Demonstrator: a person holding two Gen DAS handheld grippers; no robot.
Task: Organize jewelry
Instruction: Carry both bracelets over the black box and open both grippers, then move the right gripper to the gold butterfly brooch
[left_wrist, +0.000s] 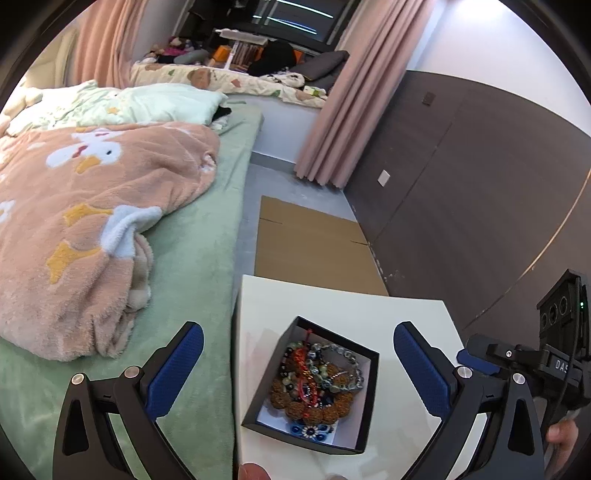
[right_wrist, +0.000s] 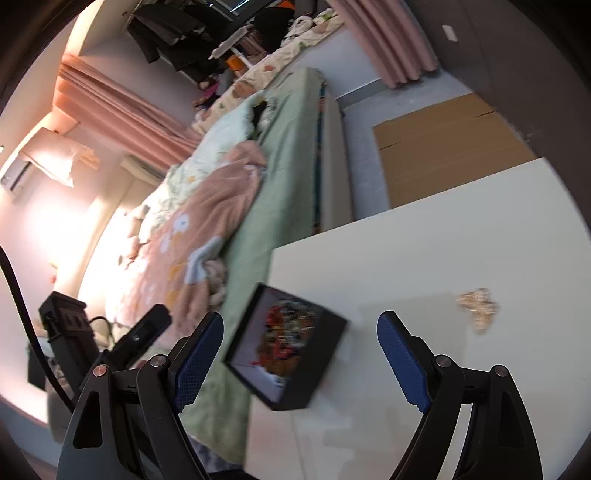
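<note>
A small black open box (left_wrist: 364, 398) sits on the white table (left_wrist: 406, 317) and holds a tangle of bead bracelets (left_wrist: 316, 376) and a blue flower piece. My left gripper (left_wrist: 297, 369) is open, its jaws standing wide to either side of the box, above it. The box also shows in the right wrist view (right_wrist: 325, 354), blurred. My right gripper (right_wrist: 299, 358) is open and empty, with the box between its jaws. A pale beaded piece (right_wrist: 478, 304) lies on the table (right_wrist: 424, 236) to the right. The right gripper's body shows in the left wrist view (left_wrist: 517, 365).
A bed with a green sheet (left_wrist: 199, 236) and a pink duck blanket (left_wrist: 92, 206) runs along the table's left edge. Flat cardboard (left_wrist: 314, 243) lies on the floor beyond the table. A dark wall panel (left_wrist: 461, 177) and pink curtains (left_wrist: 343, 110) stand to the right.
</note>
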